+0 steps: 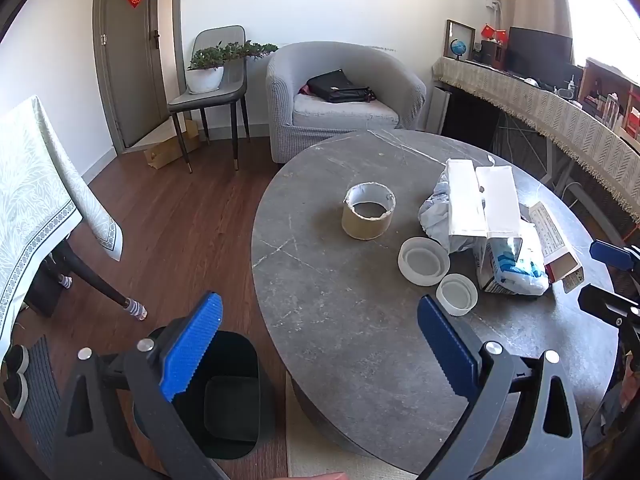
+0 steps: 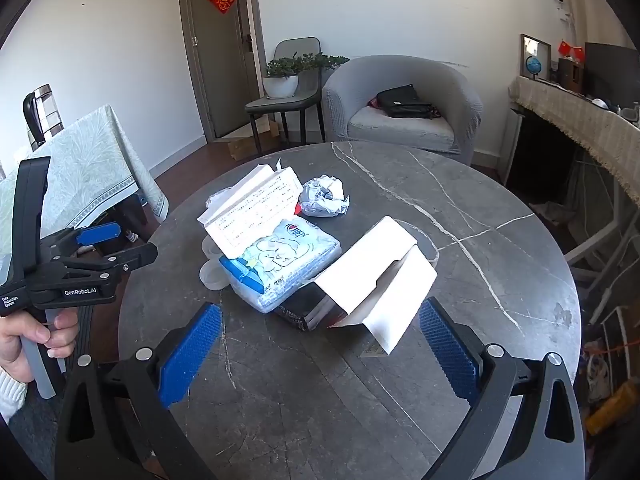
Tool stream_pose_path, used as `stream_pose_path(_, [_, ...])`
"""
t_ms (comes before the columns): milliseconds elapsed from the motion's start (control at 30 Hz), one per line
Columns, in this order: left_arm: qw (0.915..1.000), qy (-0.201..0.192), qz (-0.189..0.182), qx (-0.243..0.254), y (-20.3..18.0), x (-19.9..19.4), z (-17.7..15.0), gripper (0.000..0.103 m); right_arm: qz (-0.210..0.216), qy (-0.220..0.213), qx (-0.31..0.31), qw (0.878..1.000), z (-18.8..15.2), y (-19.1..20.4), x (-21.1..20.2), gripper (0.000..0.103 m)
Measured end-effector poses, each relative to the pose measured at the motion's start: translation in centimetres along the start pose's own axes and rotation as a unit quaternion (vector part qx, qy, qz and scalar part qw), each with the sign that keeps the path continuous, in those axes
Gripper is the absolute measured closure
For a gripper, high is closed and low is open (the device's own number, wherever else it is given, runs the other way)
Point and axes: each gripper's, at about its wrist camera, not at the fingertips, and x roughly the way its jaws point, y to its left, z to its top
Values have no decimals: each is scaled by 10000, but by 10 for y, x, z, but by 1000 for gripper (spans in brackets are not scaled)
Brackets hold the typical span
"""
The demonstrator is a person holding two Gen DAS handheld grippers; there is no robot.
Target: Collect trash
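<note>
Armchair (image 1: 344, 96) behind table (image 1: 340, 320); bin (image 1: 236, 392) beside it.

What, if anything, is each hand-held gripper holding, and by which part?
Nothing. The left hand-held gripper and right hand-held gripper both stand open above the table, gripping none of the trash.

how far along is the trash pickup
Done: nothing visibly; the black bin looks empty. In hand: nothing; the left gripper and right gripper are open. Left on the table: tape roll, two plastic lids, crumpled wrappers, open boxes.
</note>
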Motion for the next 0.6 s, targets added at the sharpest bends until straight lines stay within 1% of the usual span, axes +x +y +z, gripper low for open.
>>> stream_pose_path(600, [10000,25,-28,-19,0,3,-2,3,12,-2,1,10000,1,2,0,3])
